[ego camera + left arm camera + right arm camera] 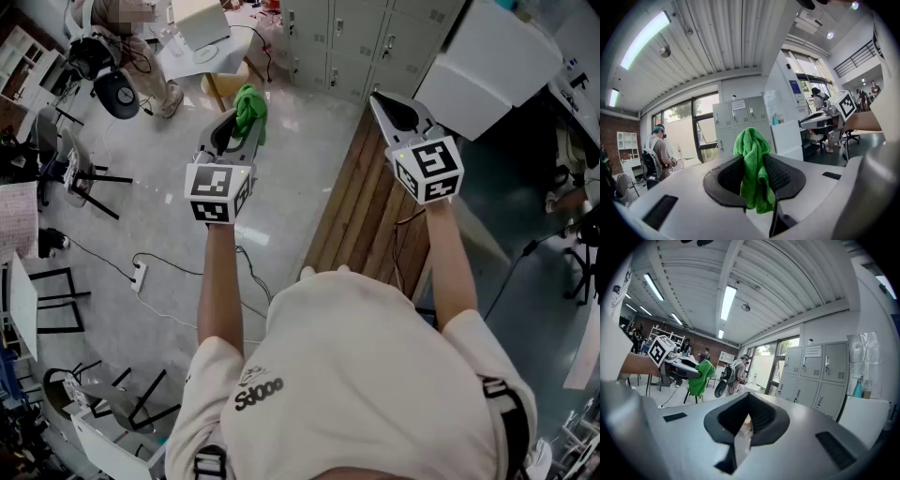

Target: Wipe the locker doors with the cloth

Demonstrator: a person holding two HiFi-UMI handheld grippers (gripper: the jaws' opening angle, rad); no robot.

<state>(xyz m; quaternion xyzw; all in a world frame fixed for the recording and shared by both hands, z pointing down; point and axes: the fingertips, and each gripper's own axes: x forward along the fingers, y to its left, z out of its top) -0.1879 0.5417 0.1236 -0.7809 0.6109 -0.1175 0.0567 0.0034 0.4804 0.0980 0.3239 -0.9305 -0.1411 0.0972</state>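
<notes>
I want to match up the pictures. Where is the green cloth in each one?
Head view: green cloth upper middle, at the left gripper tip.
Left gripper view: centre, pinched between the jaws.
Right gripper view: left of middle, hanging from the left gripper.
Shared landmark: the grey lockers.

Right in front of you a slatted wooden bench runs away toward a big white box, and a blue bottle stands on top of that box. On the grey floor to your left lies a white power strip, with black stools standing farther left. Far ahead on your left, a person wearing a backpack stands beside a white table, under long ceiling lights.
</notes>
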